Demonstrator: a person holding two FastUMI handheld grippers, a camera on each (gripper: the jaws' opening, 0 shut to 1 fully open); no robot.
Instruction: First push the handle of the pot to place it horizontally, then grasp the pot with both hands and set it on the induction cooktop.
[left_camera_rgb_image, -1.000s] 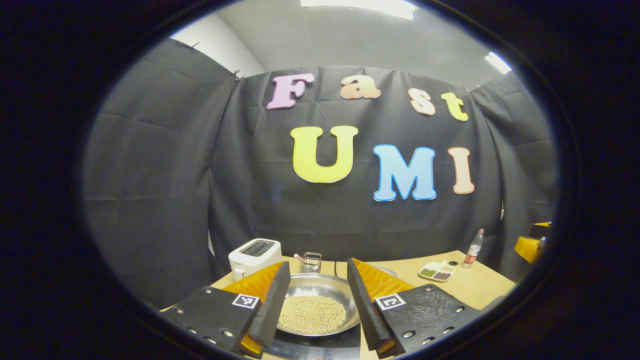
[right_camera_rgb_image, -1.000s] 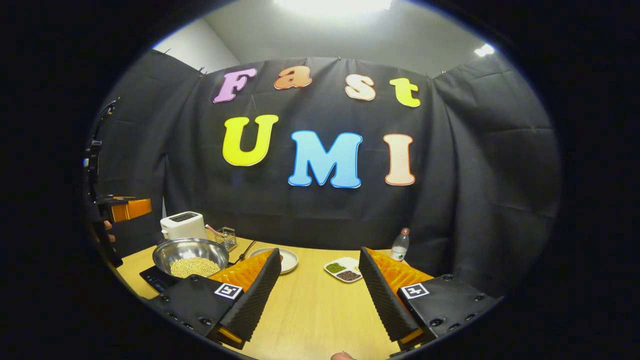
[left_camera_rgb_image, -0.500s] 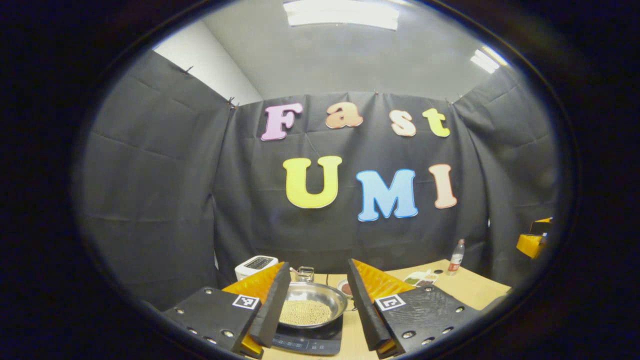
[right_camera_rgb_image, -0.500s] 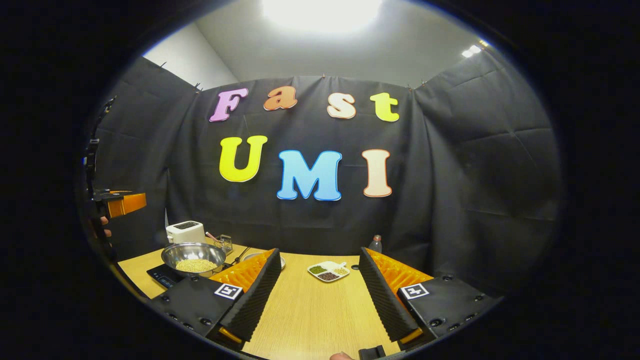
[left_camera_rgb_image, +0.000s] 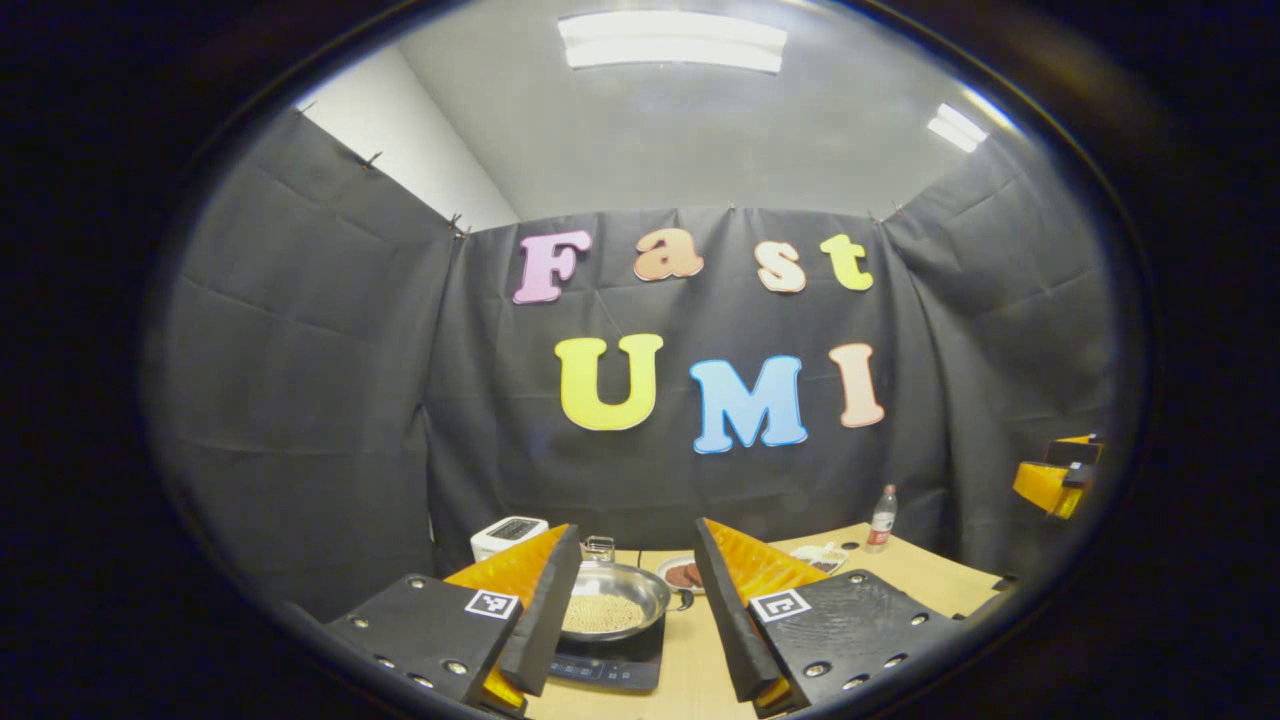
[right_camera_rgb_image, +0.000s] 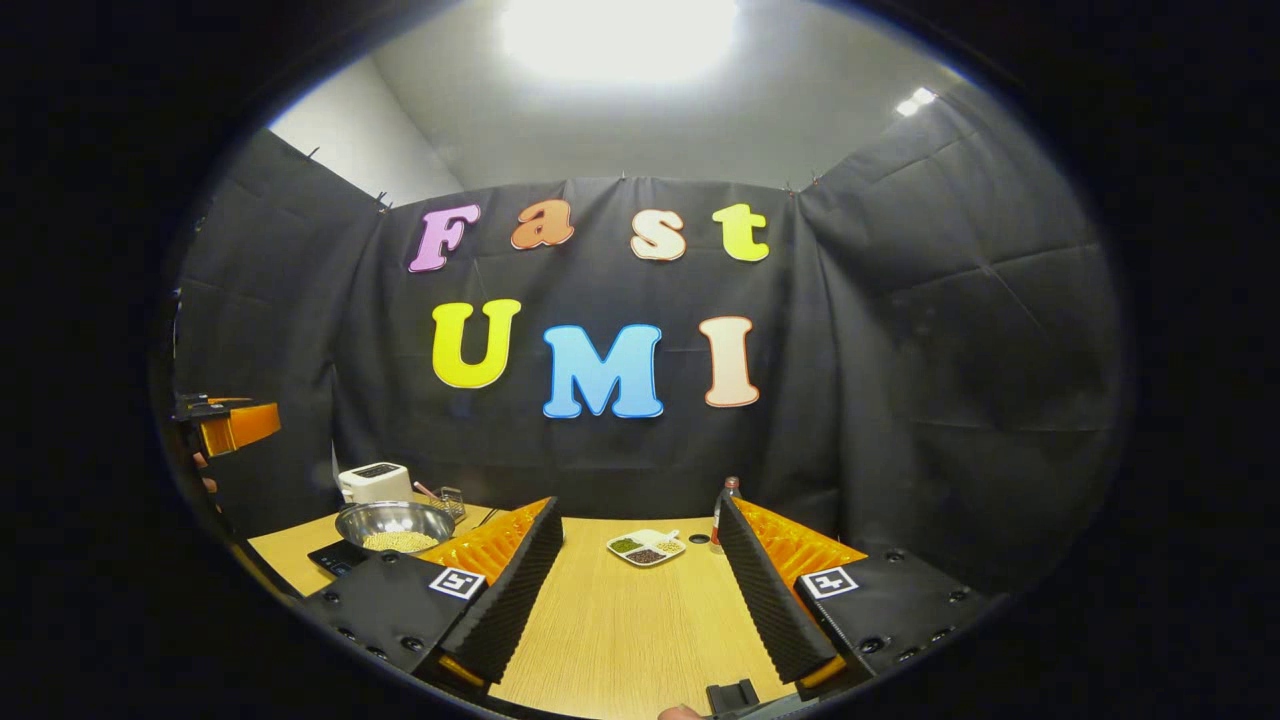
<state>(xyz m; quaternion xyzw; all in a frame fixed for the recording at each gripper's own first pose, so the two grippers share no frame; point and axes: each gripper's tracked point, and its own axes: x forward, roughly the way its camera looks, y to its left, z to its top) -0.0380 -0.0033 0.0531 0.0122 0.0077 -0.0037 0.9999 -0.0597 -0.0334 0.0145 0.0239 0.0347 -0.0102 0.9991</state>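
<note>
Left gripper (left_camera_rgb_image: 632, 610), lower centre of the left gripper view: two wedge fingers, ribbed inner faces, spread wide and empty; between them, farther off, one round shiny metal pot (left_camera_rgb_image: 612, 603) of small pale beans sits on one flat dark induction cooktop (left_camera_rgb_image: 606, 664). Right gripper (right_camera_rgb_image: 640, 590), lower centre of the right gripper view: two ribbed wedge fingers, likewise released, over the pale wood-grain table (right_camera_rgb_image: 620, 630). Beyond, in the right gripper view: one divided white dish (right_camera_rgb_image: 645, 547), one plastic bottle (right_camera_rgb_image: 724, 502), one boxy white toaster (right_camera_rgb_image: 374, 482) at left.
</note>
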